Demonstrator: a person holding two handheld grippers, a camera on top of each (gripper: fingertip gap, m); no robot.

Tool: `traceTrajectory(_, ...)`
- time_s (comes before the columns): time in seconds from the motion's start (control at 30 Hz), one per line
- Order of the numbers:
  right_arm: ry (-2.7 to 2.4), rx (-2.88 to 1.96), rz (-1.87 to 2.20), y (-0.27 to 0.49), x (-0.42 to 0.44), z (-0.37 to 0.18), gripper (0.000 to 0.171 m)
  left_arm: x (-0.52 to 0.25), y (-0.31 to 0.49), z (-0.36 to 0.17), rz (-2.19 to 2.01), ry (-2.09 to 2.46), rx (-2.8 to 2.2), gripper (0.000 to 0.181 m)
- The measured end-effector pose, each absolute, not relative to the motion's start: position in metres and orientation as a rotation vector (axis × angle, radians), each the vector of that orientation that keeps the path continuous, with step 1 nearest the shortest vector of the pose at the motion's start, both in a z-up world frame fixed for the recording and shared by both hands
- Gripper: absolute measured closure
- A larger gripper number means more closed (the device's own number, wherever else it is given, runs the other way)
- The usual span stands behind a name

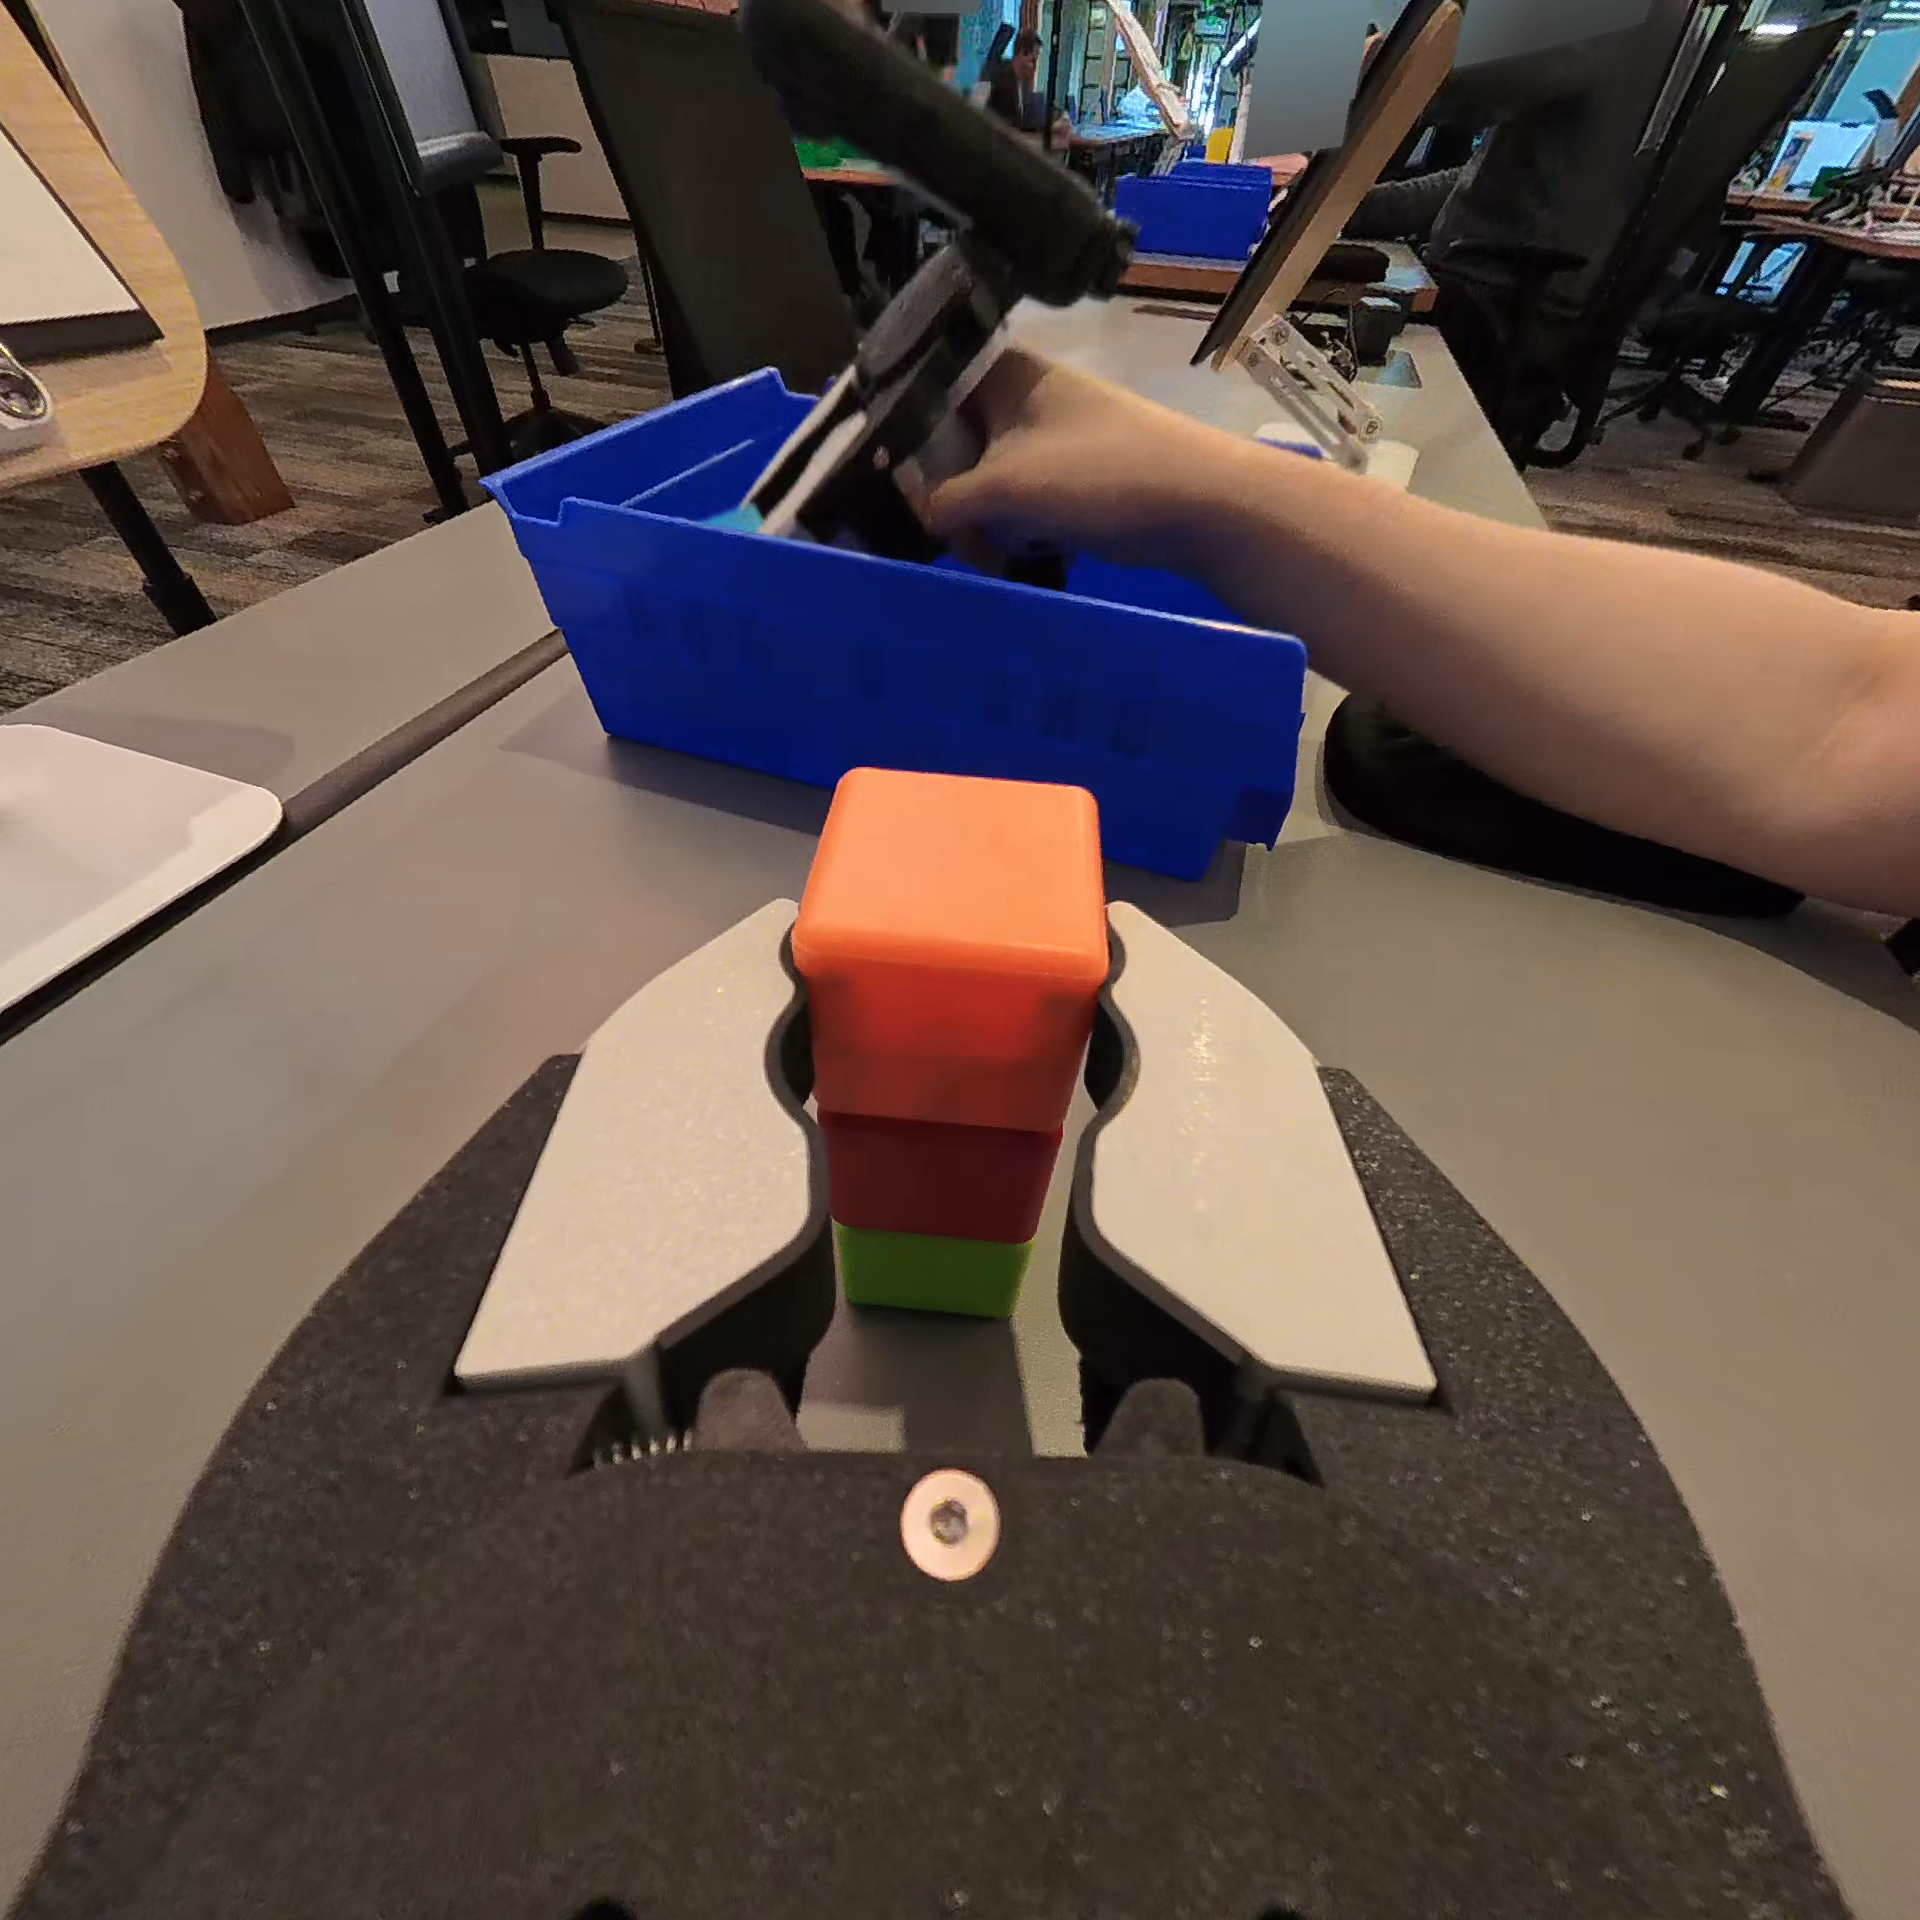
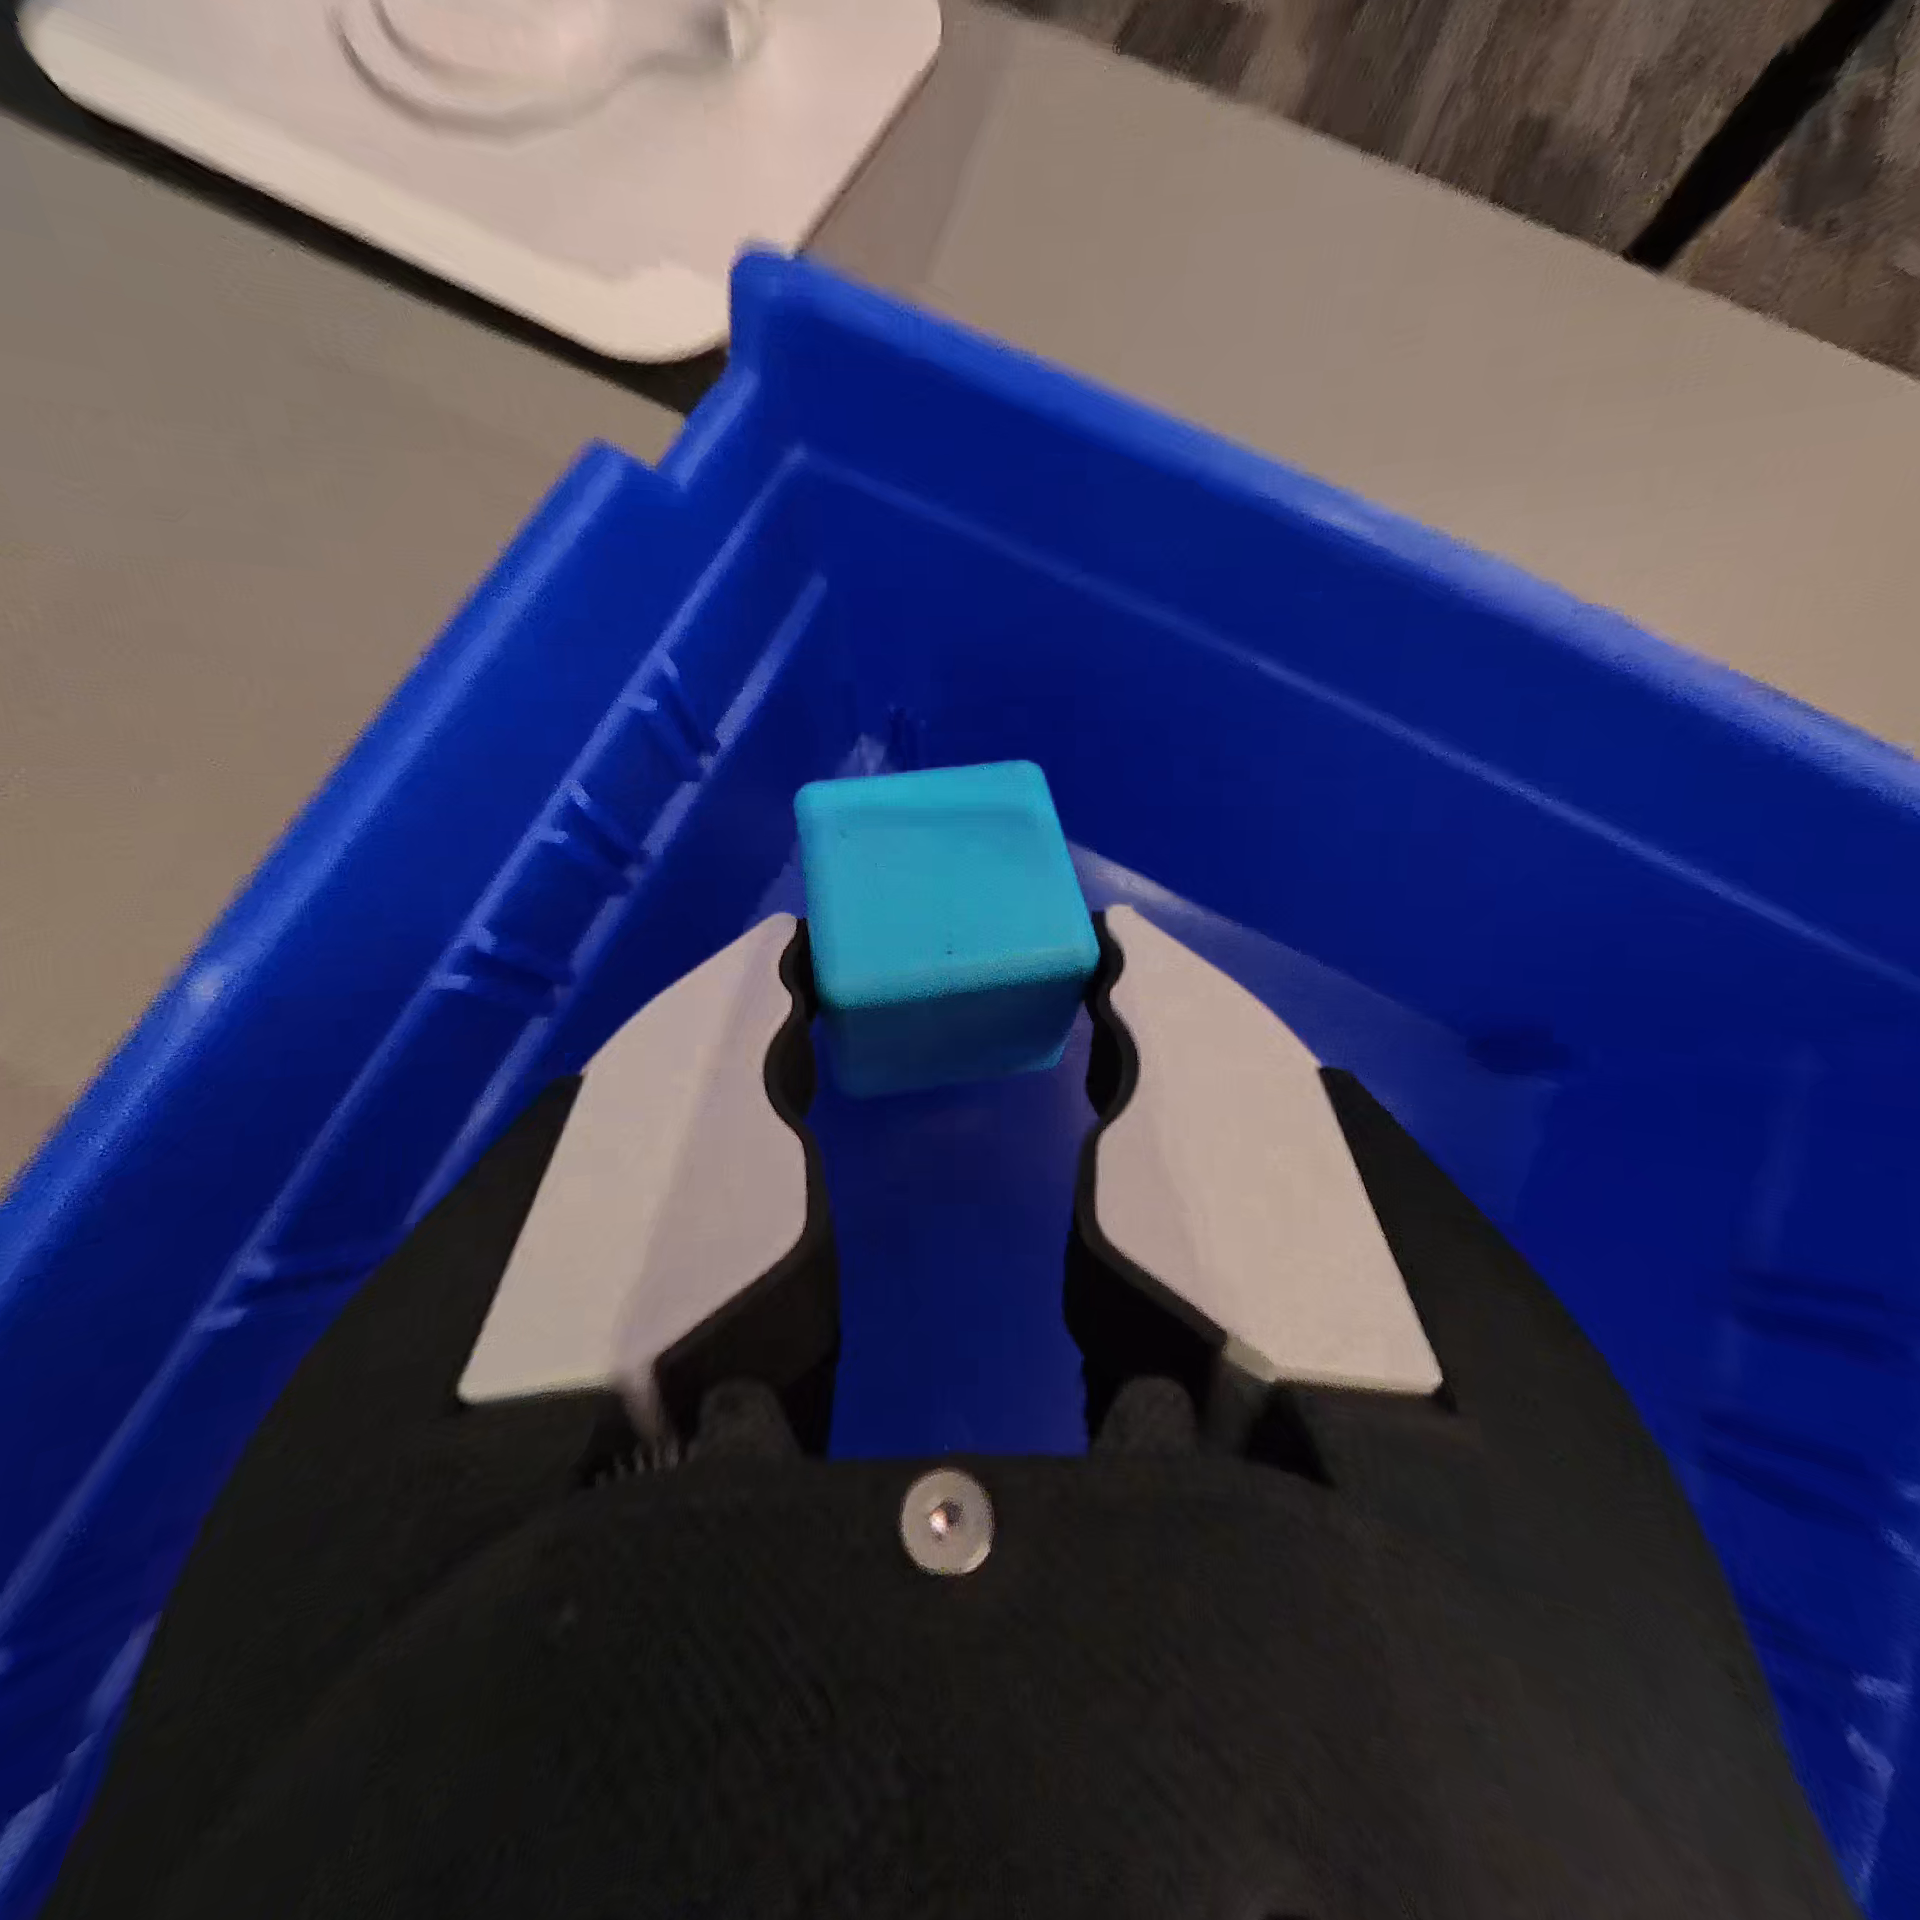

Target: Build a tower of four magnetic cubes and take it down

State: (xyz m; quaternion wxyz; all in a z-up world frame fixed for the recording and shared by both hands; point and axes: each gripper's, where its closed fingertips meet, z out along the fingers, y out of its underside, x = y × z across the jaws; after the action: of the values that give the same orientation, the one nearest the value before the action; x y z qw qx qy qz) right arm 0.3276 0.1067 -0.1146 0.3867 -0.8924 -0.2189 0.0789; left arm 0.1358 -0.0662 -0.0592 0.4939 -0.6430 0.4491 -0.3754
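A stack of three cubes stands on the grey table: an orange cube (image 1: 951, 914) on top, a dark red cube (image 1: 940, 1174) in the middle, a green cube (image 1: 933, 1270) at the bottom. My left gripper (image 1: 951, 951) is shut on the orange cube. My right gripper (image 2: 948, 961) is shut on a teal cube (image 2: 940, 914) and holds it inside the blue bin (image 2: 1351, 665). The right gripper also shows in the left wrist view (image 1: 831, 488), tilted down into the blue bin (image 1: 883, 665), with a bare forearm (image 1: 1507, 644) behind it.
A white tray lies left of the bin on the table (image 1: 114, 831), also at the top of the right wrist view (image 2: 499, 135). A black pad (image 1: 1455, 810) lies under the forearm. Office chairs and desks stand beyond the table's far edge. The tips of one gripper are about 25 centimetres away from the tips of the other.
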Motion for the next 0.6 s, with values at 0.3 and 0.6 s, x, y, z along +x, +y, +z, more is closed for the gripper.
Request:
traceTrajectory(0.3,-0.682,-2.335,0.029,0.109,0.322,-0.144,0.115,0.137,-0.065,-0.079,-0.875,1.117,-1.67,0.113)
traceTrajectory(0.6,-0.729,-2.173,-0.032,0.101,0.343,-0.078,0.11,0.131,-0.065,-0.116,-0.721,1.228,-1.794,0.12)
